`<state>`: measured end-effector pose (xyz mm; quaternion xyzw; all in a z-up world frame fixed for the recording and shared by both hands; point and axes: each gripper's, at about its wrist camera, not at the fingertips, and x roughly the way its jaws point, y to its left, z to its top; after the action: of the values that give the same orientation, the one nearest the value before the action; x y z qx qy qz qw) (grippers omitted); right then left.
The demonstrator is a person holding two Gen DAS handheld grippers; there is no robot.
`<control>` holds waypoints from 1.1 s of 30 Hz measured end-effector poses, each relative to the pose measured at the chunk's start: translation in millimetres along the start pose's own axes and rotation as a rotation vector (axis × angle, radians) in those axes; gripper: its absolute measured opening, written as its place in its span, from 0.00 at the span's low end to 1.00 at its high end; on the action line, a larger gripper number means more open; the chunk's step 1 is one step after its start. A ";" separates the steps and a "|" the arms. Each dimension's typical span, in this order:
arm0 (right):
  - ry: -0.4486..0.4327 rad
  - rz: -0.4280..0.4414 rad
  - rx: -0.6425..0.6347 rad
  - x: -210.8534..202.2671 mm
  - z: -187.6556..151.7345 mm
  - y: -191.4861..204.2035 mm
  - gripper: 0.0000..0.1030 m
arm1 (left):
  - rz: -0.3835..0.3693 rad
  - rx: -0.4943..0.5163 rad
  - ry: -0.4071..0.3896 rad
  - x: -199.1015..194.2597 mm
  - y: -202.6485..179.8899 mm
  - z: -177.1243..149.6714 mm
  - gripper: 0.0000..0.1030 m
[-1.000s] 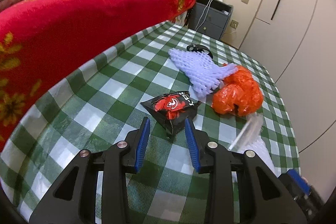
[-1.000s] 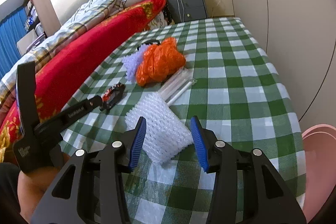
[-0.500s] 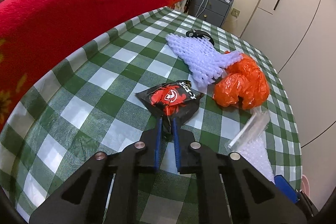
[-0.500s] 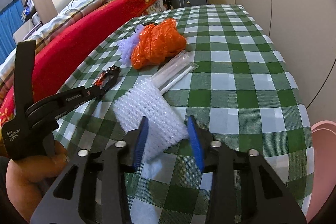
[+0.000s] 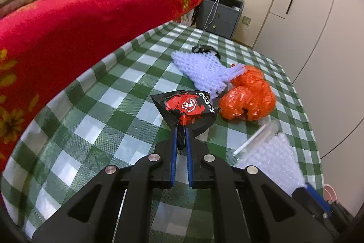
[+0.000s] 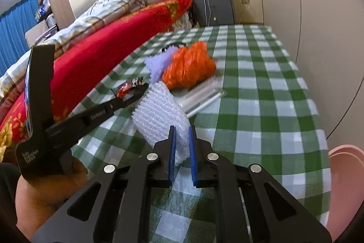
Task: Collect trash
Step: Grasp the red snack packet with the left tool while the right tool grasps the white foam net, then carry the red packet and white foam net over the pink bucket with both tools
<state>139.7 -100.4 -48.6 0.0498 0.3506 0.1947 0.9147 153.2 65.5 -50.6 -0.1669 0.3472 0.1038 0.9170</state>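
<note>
- My left gripper [image 5: 180,133] pinches the black-and-red wrapper [image 5: 187,107], centre frame, over the checked worktop [image 5: 102,111].
- My right gripper [image 6: 182,138] is closing its fingers on the white foam net [image 6: 159,113], centre frame.

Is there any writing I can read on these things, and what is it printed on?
"Data Acquisition System", small, roughly legible: on the left gripper, near its handle.
White lettering along that gripper's arm: too blurred to read.
White characters and a round logo on the black and red wrapper: not legible.
</note>
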 end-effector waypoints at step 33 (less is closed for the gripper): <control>-0.205 -0.185 0.030 -127.7 -1.3 -3.7 0.11 | -0.111 0.189 -0.104 -109.1 -22.7 -35.1 0.07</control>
<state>53.3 -153.7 29.0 0.0506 0.2610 0.0982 0.9590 58.5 23.1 3.3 -0.0929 0.2976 0.0282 0.9498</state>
